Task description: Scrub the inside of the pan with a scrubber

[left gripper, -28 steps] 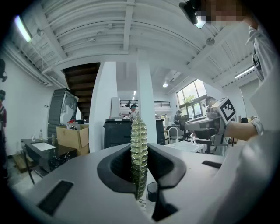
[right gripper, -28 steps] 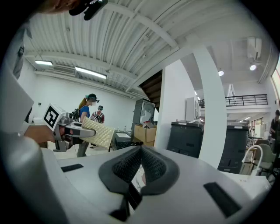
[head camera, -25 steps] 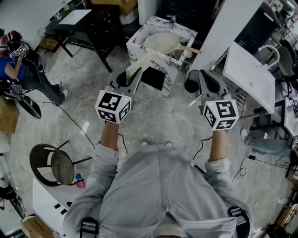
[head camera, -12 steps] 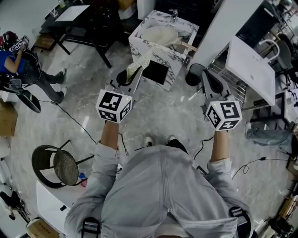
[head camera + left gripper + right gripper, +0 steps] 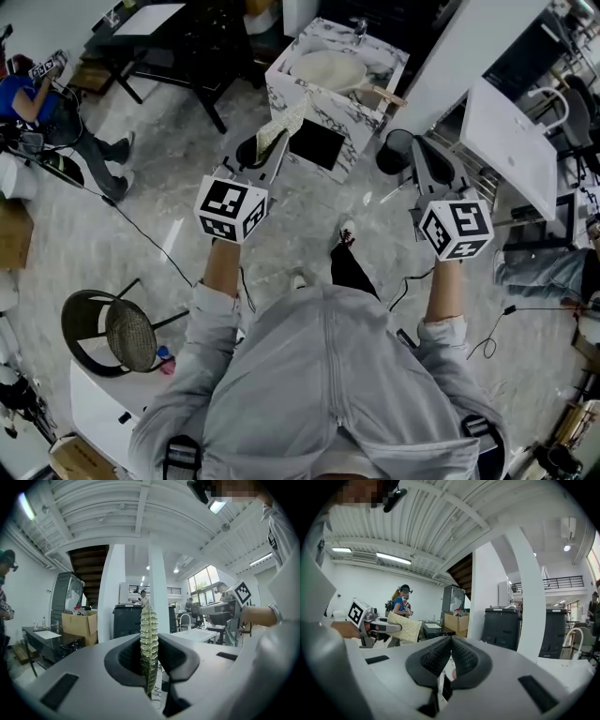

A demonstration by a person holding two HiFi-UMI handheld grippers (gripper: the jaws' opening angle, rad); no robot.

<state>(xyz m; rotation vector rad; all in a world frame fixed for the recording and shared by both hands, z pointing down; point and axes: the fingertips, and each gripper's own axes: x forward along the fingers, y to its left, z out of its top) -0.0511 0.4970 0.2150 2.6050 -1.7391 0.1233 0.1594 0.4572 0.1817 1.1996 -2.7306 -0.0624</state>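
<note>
A pale pan [image 5: 323,69] with a wooden handle [image 5: 382,96] lies on top of the marble block counter [image 5: 281,82], well ahead of both grippers. My left gripper [image 5: 270,148] is shut on a flat, cream woven scrubber [image 5: 284,126], which sticks up edge-on between the jaws in the left gripper view [image 5: 149,639]. My right gripper [image 5: 418,157] is held at the same height to the right, its jaws shut with nothing between them [image 5: 450,654]. From the right gripper view the scrubber [image 5: 406,626] shows broadside in the left gripper.
A black bin [image 5: 390,152] stands on the floor beside the counter. At the right a white basin [image 5: 511,141] rests on a rack. A black table [image 5: 183,42] is at the back left, a round stool [image 5: 105,330] at my left. Cables cross the floor.
The person has stepped forward, one foot now showing ahead of the body. Both grippers keep their hold and pose; the counter with the pan sits slightly nearer.
</note>
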